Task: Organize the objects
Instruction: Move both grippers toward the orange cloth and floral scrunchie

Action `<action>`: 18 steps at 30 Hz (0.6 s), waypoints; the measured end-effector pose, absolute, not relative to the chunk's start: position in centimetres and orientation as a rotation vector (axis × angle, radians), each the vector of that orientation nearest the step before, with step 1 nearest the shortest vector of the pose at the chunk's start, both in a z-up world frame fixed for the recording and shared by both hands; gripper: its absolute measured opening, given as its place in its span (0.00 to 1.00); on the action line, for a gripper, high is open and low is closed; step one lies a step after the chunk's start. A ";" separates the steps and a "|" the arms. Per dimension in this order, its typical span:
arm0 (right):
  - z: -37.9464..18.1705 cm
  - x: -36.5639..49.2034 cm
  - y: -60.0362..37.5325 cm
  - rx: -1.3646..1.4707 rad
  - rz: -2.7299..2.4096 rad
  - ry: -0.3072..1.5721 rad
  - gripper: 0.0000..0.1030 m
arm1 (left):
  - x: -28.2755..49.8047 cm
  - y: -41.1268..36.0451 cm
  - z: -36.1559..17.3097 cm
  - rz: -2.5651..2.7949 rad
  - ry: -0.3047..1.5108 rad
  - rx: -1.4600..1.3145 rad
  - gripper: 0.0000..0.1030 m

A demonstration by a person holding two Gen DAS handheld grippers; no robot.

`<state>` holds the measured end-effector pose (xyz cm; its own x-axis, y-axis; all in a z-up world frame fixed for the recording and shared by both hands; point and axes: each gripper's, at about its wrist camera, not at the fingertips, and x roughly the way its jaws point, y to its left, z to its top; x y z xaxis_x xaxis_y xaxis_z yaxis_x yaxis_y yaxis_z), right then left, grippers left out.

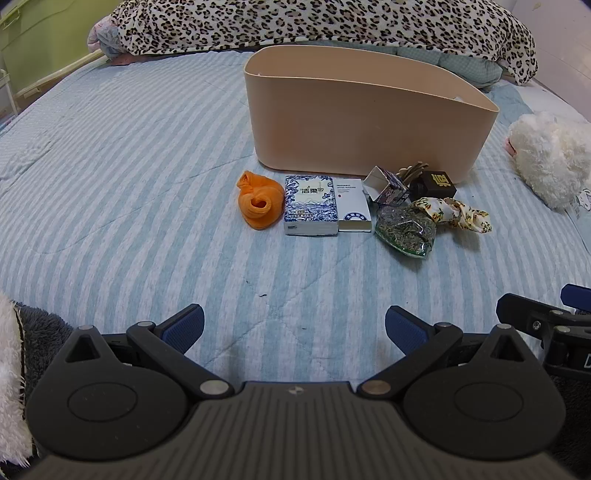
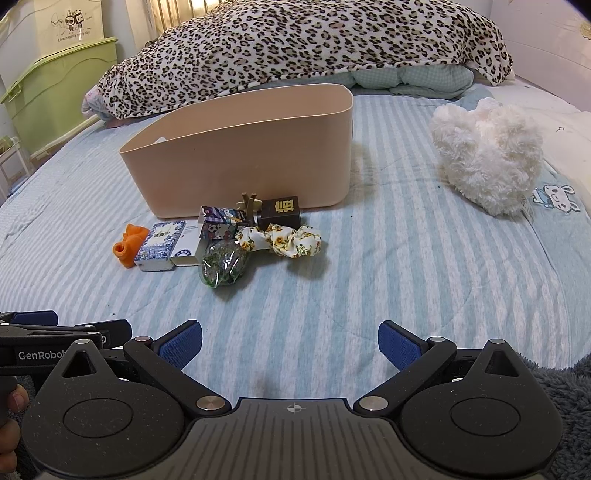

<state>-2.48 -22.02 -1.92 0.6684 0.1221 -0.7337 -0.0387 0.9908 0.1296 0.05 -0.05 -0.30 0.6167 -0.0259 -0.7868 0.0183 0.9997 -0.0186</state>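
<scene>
A beige plastic bin [image 1: 362,125] [image 2: 243,155] stands on the striped bed. In front of it lie an orange rolled cloth [image 1: 258,203] [image 2: 129,245], a blue-patterned tissue pack [image 1: 311,205] [image 2: 159,245], a white box [image 1: 354,205] [image 2: 186,247], a small printed carton [image 1: 386,186] [image 2: 219,219], a black box with a gold character [image 1: 436,183] [image 2: 280,214], a bag of dried herbs [image 1: 406,225] [image 2: 221,267] and a floral scrunchie [image 1: 456,214] [image 2: 280,240]. My left gripper [image 1: 294,328] and right gripper [image 2: 290,343] are open and empty, well short of the objects.
A leopard-print blanket [image 1: 314,22] [image 2: 303,48] is heaped behind the bin. A white plush toy [image 1: 550,155] [image 2: 487,158] lies at the right. Green storage boxes [image 2: 55,96] stand left of the bed. A grey fleece [image 2: 569,398] lies at the near edge.
</scene>
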 end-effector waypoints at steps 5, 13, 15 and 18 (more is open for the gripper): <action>-1.9 -2.5 -21.9 0.106 0.090 0.834 1.00 | 0.1 0.0 -0.3 -0.027 0.906 -0.008 1.00; -1.9 -2.4 -21.9 0.106 0.090 0.833 1.00 | 0.1 0.0 -0.3 -0.028 0.905 -0.009 1.00; -1.9 -2.4 -21.9 0.106 0.089 0.833 1.00 | 0.1 -0.1 -0.3 -0.029 0.906 -0.008 1.00; -2.6 -2.2 -21.4 0.107 0.089 0.831 1.00 | 0.1 0.0 -0.3 -0.029 0.905 -0.008 1.00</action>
<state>-2.20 -21.45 -2.58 0.6709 0.1205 -0.7317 -0.0367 0.9909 0.1296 0.05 -0.04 -0.31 0.6172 -0.0288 -0.7863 0.0221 0.9996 -0.0192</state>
